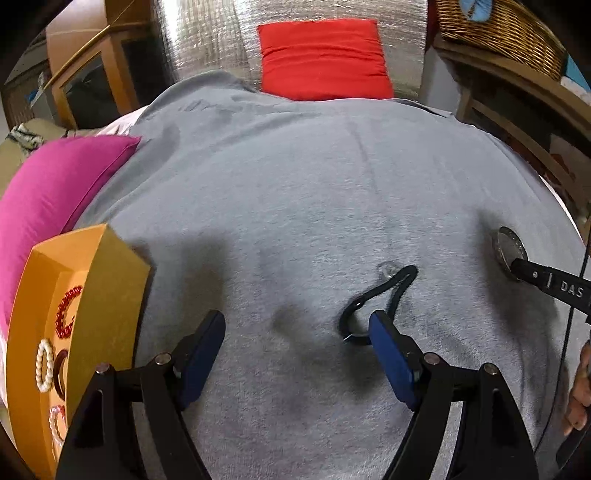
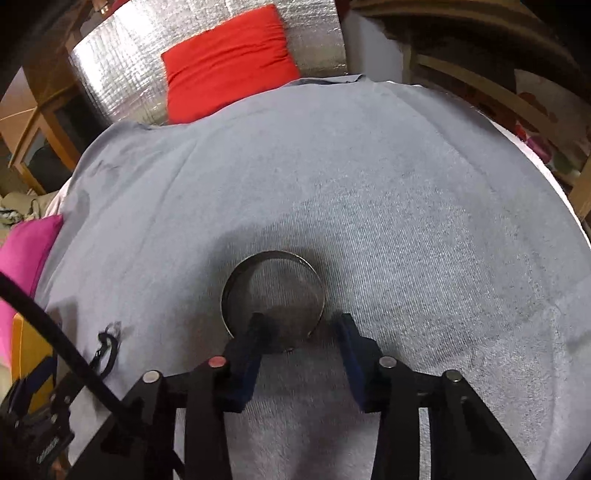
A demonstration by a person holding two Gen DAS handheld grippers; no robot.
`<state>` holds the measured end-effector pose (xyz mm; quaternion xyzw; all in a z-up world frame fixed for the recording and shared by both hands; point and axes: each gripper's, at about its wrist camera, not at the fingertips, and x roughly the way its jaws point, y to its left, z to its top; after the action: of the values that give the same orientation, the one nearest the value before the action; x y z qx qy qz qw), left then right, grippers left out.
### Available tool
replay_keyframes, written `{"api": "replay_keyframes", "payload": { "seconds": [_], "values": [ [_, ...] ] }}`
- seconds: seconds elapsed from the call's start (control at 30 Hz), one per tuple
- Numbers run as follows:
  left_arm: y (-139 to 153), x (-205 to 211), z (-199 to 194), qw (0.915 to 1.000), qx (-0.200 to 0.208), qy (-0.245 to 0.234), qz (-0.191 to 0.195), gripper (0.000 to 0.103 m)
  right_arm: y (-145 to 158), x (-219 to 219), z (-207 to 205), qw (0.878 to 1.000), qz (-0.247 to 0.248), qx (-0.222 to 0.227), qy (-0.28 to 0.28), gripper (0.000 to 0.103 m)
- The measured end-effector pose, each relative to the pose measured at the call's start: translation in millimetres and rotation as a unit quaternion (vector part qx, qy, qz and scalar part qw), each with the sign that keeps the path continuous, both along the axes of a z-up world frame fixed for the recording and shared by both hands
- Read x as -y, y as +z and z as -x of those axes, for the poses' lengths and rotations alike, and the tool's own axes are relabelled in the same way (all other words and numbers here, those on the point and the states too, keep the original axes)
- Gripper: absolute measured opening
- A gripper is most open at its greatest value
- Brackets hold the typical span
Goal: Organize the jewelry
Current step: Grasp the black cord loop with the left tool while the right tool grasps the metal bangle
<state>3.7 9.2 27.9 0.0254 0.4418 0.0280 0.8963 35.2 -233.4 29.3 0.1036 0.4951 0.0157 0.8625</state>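
You work over a grey cloth point(image 1: 314, 177) that covers the whole surface, rumpled and darkly smudged in places. Behind it a red cushion point(image 1: 323, 59) leans on silver quilted foil point(image 2: 122, 70); a magenta cushion point(image 1: 48, 199) lies at the left edge, with wooden furniture and a wicker basket point(image 1: 502, 29) around the room.

Your left tongs point(image 1: 297, 343) are spread wide, released, with the right pad touching a black cord necklace point(image 1: 380, 295) that lies looped on the cloth. Just left of them stands a yellow box point(image 1: 114, 295) holding a red bead bracelet point(image 1: 66, 308) and a white pearl bracelet point(image 1: 44, 365).

Your right tongs point(image 2: 301, 332) are parted astride the near rim of a silver bangle point(image 2: 273, 293) lying flat, one pad inside the ring, one outside; not clamped. A black cable point(image 2: 55, 332) crosses that view's left.
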Motion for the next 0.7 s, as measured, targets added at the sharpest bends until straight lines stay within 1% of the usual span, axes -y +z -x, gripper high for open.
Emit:
{"api": "replay_keyframes", "payload": {
  "seconds": [0.17,0.2,0.27,0.33,0.4,0.47,0.5,0.57,0.63,0.67,0.7],
  "values": [
    [0,11,-7,0.9993,0.017,-0.027,0.022,0.080,1,20,6,0.999,-0.050,-0.007,0.003,0.043],
    [0,11,-10,0.9990,0.018,-0.030,0.026,0.080,1,22,7,0.999,-0.054,-0.007,0.002,0.047],
    [-1,15,-13,0.9984,0.018,-0.038,0.038,0.080,3,26,9,0.998,-0.059,-0.002,-0.004,0.051],
    [-3,21,-14,0.9981,0.017,-0.046,0.038,0.081,7,31,9,0.997,-0.072,0.012,-0.014,0.058],
    [-6,26,-15,0.9982,0.014,-0.052,0.027,0.081,15,36,10,0.995,-0.088,0.031,-0.029,0.077],
    [-11,29,-16,0.9981,0.007,-0.058,0.017,0.081,19,36,10,0.994,-0.093,0.044,-0.037,0.079],
    [-15,31,-17,0.9979,0.001,-0.064,0.015,0.080,19,35,8,0.994,-0.093,0.045,-0.037,0.079],
    [-20,32,-18,0.9971,-0.009,-0.073,0.015,0.081,13,26,3,0.996,-0.076,0.035,-0.039,0.079],
    [-20,28,-17,0.9962,-0.006,-0.080,0.033,0.080,5,18,0,0.997,-0.059,0.020,-0.034,0.079],
    [-20,24,-17,0.9951,-0.013,-0.085,0.049,0.080,0,12,-2,0.998,-0.043,0.012,-0.032,0.079],
    [-21,22,-17,0.9944,-0.013,-0.087,0.058,0.079,-2,3,-7,0.999,-0.020,0.013,-0.029,0.079]
  ]
}}
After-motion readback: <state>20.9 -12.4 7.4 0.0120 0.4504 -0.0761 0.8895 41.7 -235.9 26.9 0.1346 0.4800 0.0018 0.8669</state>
